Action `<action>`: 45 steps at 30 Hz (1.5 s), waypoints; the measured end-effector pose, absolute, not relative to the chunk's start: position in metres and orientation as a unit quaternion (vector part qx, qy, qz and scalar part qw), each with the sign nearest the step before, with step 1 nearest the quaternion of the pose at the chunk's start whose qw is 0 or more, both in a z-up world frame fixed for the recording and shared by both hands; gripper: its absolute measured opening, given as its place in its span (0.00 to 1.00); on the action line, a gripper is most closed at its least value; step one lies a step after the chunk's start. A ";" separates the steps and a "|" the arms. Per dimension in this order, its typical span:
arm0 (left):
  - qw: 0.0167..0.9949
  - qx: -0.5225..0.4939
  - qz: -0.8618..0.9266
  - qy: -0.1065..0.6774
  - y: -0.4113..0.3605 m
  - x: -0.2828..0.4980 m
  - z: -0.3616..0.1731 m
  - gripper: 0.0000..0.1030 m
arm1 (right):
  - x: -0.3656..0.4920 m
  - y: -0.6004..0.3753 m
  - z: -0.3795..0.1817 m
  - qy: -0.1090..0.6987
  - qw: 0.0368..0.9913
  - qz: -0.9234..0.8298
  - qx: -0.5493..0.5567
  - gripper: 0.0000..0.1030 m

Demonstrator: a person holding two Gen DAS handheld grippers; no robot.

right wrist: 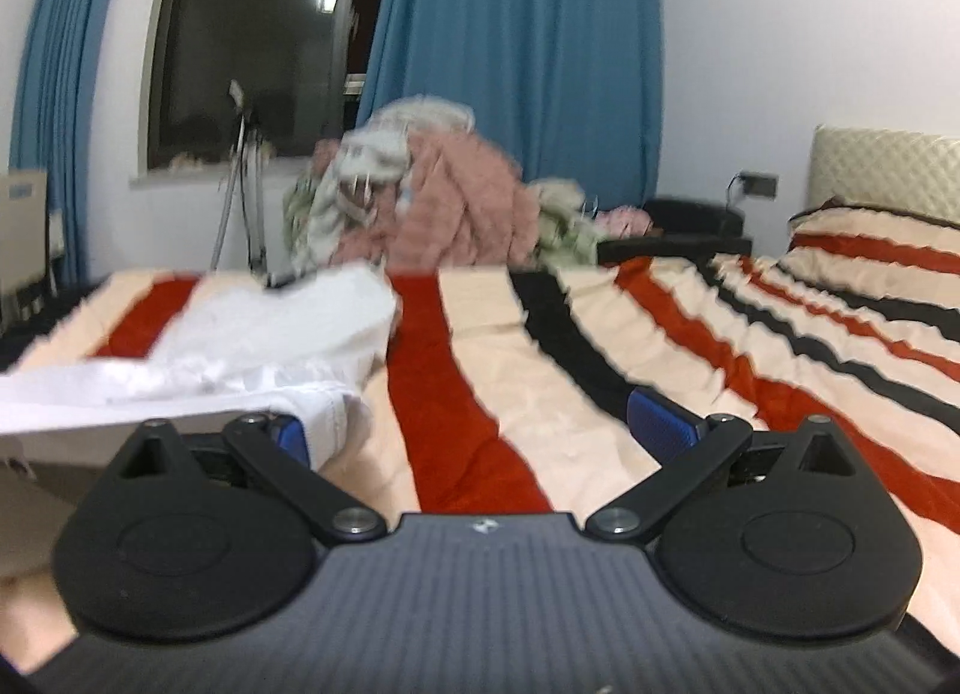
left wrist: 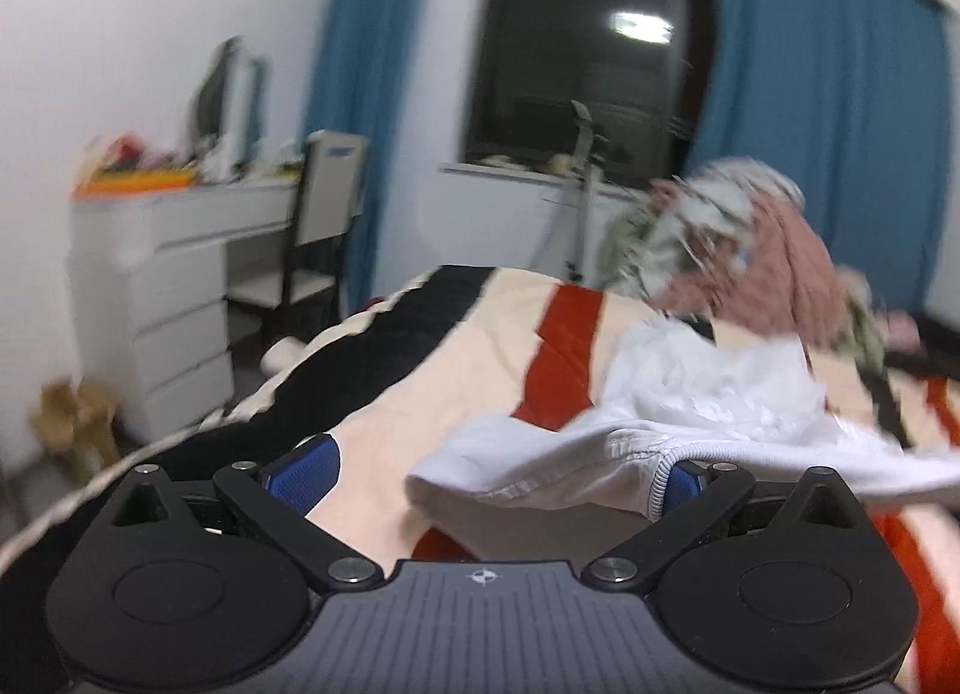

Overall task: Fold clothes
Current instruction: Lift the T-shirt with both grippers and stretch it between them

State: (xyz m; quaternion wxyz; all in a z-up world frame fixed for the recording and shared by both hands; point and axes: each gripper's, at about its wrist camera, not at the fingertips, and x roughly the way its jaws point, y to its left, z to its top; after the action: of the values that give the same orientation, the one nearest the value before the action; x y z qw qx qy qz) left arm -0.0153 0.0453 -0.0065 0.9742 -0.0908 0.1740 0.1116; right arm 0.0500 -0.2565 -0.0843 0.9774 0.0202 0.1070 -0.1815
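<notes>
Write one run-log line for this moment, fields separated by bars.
step: fold clothes | left gripper: open | right gripper: open | white garment: crumpled on striped bed | clothes pile: behind

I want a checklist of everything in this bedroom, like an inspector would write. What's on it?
Surface: bed with cream, red and black striped cover.
Job's things: crumpled white garment lying on the cover; its ribbed edge drapes over one blue pad of the left gripper.
Clutter: heap of pink, white and green clothes at the far side of the bed.
Grippers: left gripper wide open; right gripper wide open, white cloth against its left pad.
Cables: a lead at the wall socket, blurred.
Surroundings: blue curtains, dark window, white drawer desk with chair, quilted headboard.
</notes>
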 end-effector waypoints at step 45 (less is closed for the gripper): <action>0.995 -0.058 0.070 0.032 -0.019 0.294 0.272 1.00 | 0.256 -0.333 0.235 0.009 0.994 -0.105 0.001 0.99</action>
State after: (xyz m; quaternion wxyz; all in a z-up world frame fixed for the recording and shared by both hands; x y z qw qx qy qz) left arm 0.2936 -0.0186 0.2717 0.9953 -0.0575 0.0325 0.0703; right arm 0.2559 -0.3330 0.2354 0.9945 0.0013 0.0087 -0.1048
